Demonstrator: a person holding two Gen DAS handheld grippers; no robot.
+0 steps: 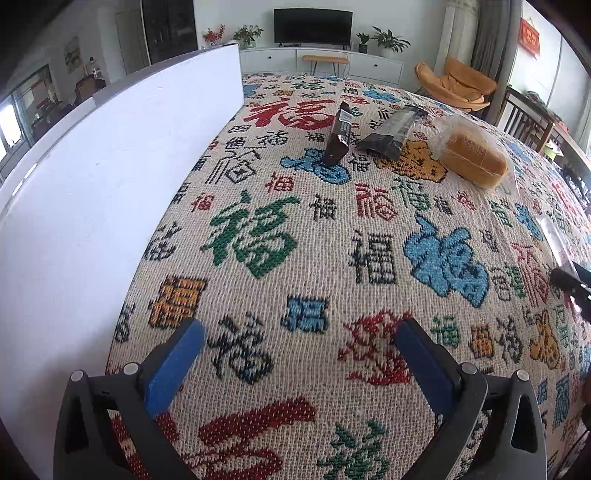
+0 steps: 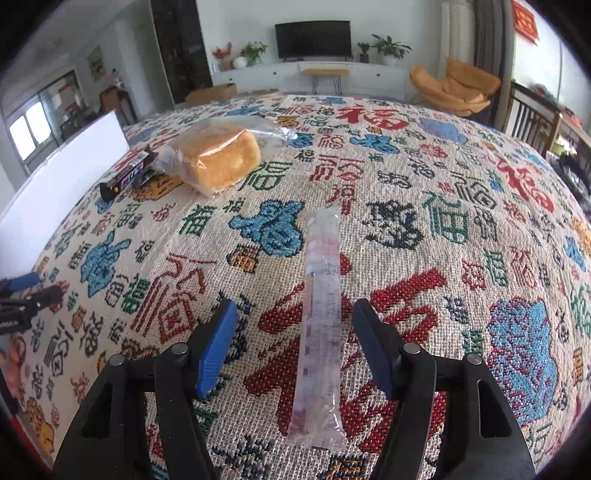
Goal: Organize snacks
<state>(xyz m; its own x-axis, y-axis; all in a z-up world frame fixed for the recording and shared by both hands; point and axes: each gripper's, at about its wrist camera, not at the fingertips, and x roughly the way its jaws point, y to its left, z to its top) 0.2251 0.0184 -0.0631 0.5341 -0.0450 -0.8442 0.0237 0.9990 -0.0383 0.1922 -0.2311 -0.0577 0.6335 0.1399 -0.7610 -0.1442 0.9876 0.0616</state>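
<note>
A long clear snack packet (image 2: 321, 314) lies flat on the patterned tablecloth (image 2: 443, 221), running lengthwise between the fingers of my right gripper (image 2: 294, 306). That gripper is open, and its blue pads stand clear of the packet on both sides. A loaf of bread in a clear bag (image 2: 221, 160) sits further back on the left, with a dark snack bar (image 2: 127, 175) beside it. In the left wrist view my left gripper (image 1: 300, 326) is open over bare cloth with nothing between its fingers. Ahead of it lie two dark snack packets (image 1: 338, 138) (image 1: 395, 133) and the bread (image 1: 471, 155).
A tall white panel (image 1: 110, 166) stands along the table's left side. Beyond the far table edge are an orange lounge chair (image 1: 458, 83), a low white cabinet with a television (image 1: 314, 26), and a wooden chair (image 1: 524, 122) at the right.
</note>
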